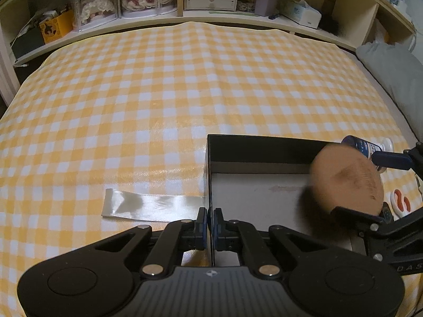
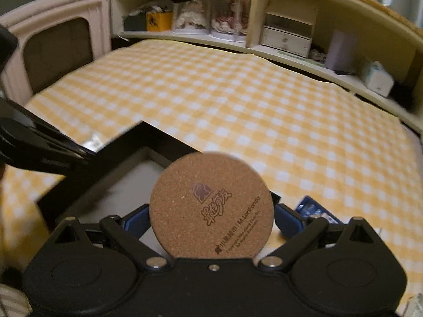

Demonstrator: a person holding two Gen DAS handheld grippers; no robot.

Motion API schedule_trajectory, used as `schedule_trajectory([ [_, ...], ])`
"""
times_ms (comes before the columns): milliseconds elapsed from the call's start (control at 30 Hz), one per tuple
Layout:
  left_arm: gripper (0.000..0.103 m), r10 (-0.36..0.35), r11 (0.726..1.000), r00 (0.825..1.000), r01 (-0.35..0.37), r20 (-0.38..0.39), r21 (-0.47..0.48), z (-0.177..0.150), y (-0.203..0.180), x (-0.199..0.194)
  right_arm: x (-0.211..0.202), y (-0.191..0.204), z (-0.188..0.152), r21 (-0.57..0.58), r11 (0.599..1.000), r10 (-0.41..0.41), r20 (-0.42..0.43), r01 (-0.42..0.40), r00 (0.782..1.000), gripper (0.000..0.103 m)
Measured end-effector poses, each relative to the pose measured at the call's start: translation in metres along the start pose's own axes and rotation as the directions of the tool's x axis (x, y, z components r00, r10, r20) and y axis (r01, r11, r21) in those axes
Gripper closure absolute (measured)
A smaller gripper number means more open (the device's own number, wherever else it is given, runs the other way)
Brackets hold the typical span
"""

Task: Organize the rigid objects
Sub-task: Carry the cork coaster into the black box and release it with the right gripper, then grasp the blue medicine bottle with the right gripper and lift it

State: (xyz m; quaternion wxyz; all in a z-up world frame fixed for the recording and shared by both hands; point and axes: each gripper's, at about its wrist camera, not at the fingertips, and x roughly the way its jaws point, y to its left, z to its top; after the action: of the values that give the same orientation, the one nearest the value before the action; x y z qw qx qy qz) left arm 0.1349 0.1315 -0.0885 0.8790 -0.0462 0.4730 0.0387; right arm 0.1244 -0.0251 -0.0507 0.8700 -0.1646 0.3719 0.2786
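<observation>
Left gripper (image 1: pixel 210 224) clamped — right gripper (image 2: pixel 211 218) gripping

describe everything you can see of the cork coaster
The cork coaster is a flat round disc of speckled tan cork, printed with a dark logo and lines of small text. It stands on edge, gripped by its rim in the right tongs, held above the open black box, not touching it.
</observation>
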Motion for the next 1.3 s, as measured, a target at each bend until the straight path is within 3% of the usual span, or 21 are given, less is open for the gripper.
schedule_trajectory([
  [233, 0.099, 0.001, 1.0, 1.0, -0.001, 0.002, 0.031, 0.002, -0.003, 0.005, 0.0, -0.012, -0.001, 0.028, 0.999, 0.041, -0.023, -0.04, 0.999, 0.005],
  [300, 0.099, 0.001, 1.0, 1.0, -0.001, 0.001, 0.031, 0.003, -0.003, 0.006, 0.0, -0.017, 0.0, 0.055, 0.995, 0.087, -0.04, -0.085, 0.995, 0.014],
  [400, 0.099, 0.002, 1.0, 1.0, -0.002, -0.006, 0.03, 0.003, -0.002, 0.008, -0.002, -0.02, 0.0, 0.069, 0.994, 0.091, -0.048, -0.088, 0.995, 0.021],
  [567, 0.099, 0.01, 0.999, 1.0, -0.01, -0.011, 0.031, 0.005, -0.004, 0.013, -0.005, -0.028, 0.003, 0.098, 0.992, 0.087, -0.022, -0.084, 0.996, 0.048],
  [633, 0.099, 0.012, 0.999, 1.0, -0.012, -0.011, 0.034, 0.004, -0.004, 0.012, -0.004, -0.031, 0.005, 0.125, 0.987, 0.102, -0.027, -0.098, 0.994, 0.049],
  [733, 0.099, 0.012, 0.999, 1.0, -0.012, -0.011, 0.034, 0.004, -0.004, 0.012, 0.004, -0.029, 0.003, 0.143, 0.977, 0.169, -0.091, -0.155, 0.981, 0.058],
  [800, 0.099, 0.012, 0.999, 1.0, -0.011, -0.011, 0.034, 0.004, -0.004, 0.012, 0.011, -0.023, 0.0, 0.135, 0.976, 0.189, -0.144, -0.17, 0.971, 0.061],
  [1033, 0.099, 0.011, 0.999, 1.0, -0.011, -0.011, 0.033, 0.004, -0.004, 0.012, 0.007, -0.012, 0.003, 0.095, 0.976, 0.208, -0.162, -0.194, 0.965, 0.067],
  [1300, 0.099, 0.011, 0.999, 1.0, -0.011, -0.011, 0.032, 0.004, -0.005, 0.013, -0.009, -0.033, 0.013, 0.14, 0.98, 0.154, -0.103, -0.139, 0.983, 0.067],
])
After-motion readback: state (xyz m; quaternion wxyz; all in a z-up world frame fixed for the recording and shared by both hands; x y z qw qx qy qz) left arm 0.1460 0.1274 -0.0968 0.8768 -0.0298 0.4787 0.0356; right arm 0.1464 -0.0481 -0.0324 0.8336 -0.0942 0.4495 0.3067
